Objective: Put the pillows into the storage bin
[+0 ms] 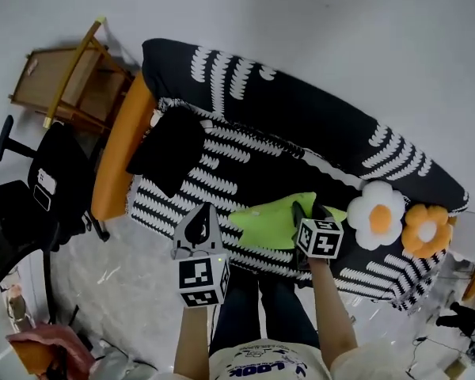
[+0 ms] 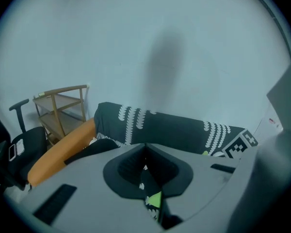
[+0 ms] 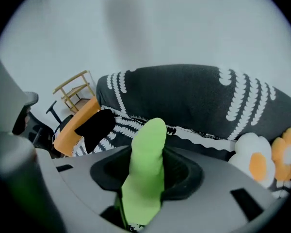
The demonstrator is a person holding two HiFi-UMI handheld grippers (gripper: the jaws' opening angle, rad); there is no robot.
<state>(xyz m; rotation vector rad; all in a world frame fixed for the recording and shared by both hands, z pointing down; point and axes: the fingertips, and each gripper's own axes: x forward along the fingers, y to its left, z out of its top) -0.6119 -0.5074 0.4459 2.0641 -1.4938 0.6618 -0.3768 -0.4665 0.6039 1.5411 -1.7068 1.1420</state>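
Note:
A lime-green pillow (image 1: 275, 220) is lifted just above the seat of the black-and-white patterned sofa (image 1: 301, 109). My right gripper (image 1: 307, 210) is shut on its right end, and in the right gripper view the green fabric (image 3: 145, 169) fills the gap between the jaws. My left gripper (image 1: 207, 212) hovers at the pillow's left corner; its jaws meet at the tips (image 2: 145, 148) with nothing seen between them. Also on the sofa lie a black pillow (image 1: 168, 147), a white flower pillow (image 1: 376, 214) and an orange flower pillow (image 1: 426, 229). No storage bin is in view.
A long orange cushion (image 1: 123, 145) lies along the sofa's left end. Behind it stands a wooden rack (image 1: 63, 77), with a black office chair (image 1: 32, 204) next to it. The person's legs (image 1: 257, 307) stand against the sofa's front edge on a pale glossy floor.

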